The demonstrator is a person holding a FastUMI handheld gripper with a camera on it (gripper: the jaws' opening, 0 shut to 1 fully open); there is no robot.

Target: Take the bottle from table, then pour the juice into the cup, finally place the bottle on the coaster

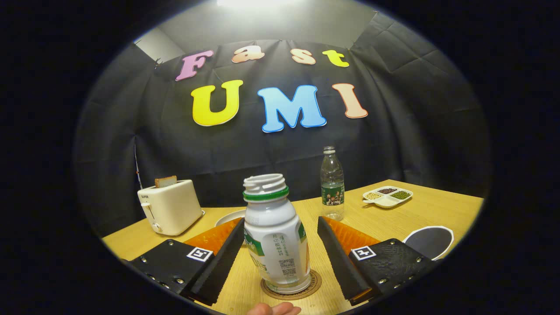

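Scene: a wooden table (407, 218) in a cloth-walled booth, seen along the two fingers of a hand-held gripper (280, 258).

Bottle: a white bottle (276, 236) with a green neck ring and no cap stands upright between the fingers, its base on a round coaster (316, 282).

Claw: wide; the left finger looks very near or just touching the bottle's side, the right finger stands clear with bare table between, so nothing is clamped.

Cup: a pale rim (228, 217) shows behind the left finger, beyond the bottle; whether it is the cup, and whether juice is in it, cannot be told.

Elsewhere: a cream toaster (170, 210) with a slice in its slot sits far left; a clear water bottle (332, 186) stands beyond the right finger; a divided dish (388, 197) of beans lies near the far right edge; a white-rimmed grey disc (431, 240) lies beside the right finger.

Foreground: part of a hand (274, 309) shows just before the coaster.

Step in hand: by the lie of things, the closing one, with the bottle set on the coaster and the fingers parted.

Next move: likely a straight pull back, keeping both fingers off the bottle's sides.

Risk: the tall, open bottle could tip if the left finger drags on it.
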